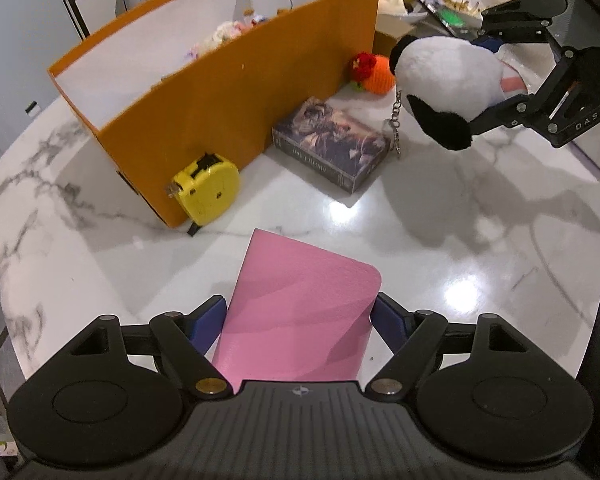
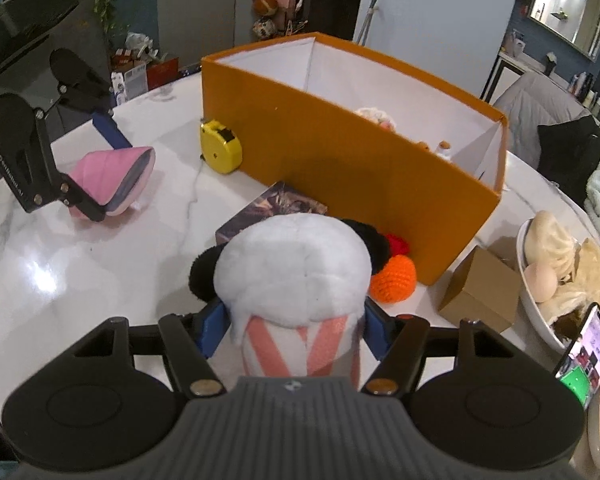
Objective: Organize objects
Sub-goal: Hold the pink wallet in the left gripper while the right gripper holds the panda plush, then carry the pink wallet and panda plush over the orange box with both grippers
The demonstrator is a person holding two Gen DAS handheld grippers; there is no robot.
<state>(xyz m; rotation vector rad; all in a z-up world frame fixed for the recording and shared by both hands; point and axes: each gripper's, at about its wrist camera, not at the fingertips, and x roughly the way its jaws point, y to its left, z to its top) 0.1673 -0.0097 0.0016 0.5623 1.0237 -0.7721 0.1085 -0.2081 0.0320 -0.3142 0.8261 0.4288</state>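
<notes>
Pink notebook (image 1: 296, 312) sits between the blue pads of the left gripper (image 1: 298, 316) in the left wrist view, its edges against both pads, so the widely spread jaws clamp it across its width above the white marble table (image 1: 100, 264). Ahead of this gripper and slightly left stands the orange box (image 1: 228, 92), open at the top, with small soft items inside. A yellow tape measure (image 1: 208, 188) leans against the box's near corner, and a dark picture-covered book (image 1: 332, 140) lies just ahead, touching the box's long wall. Beyond the book an orange crocheted toy (image 1: 374, 74) rests by the box. Up to the right, the right gripper (image 1: 480, 76) carries a white and black plush toy (image 1: 444, 84), clear of the table, a keychain dangling from it.

From the right wrist, the plush toy (image 2: 296, 272) fills the space between the right gripper's (image 2: 294, 328) pads, which press into its striped body at a middling spread. Just ahead lie the book (image 2: 268, 204) and the crocheted toy (image 2: 394, 280), with the orange box (image 2: 340, 160) behind them and the tape measure (image 2: 220, 150) at its left corner. Far left, the left gripper (image 2: 108, 168) holds the notebook (image 2: 112, 178), bowed, over the table (image 2: 80, 280). To the right sit a brown carton (image 2: 480, 292), a bowl of food (image 2: 540, 320) and a phone (image 2: 588, 352).
</notes>
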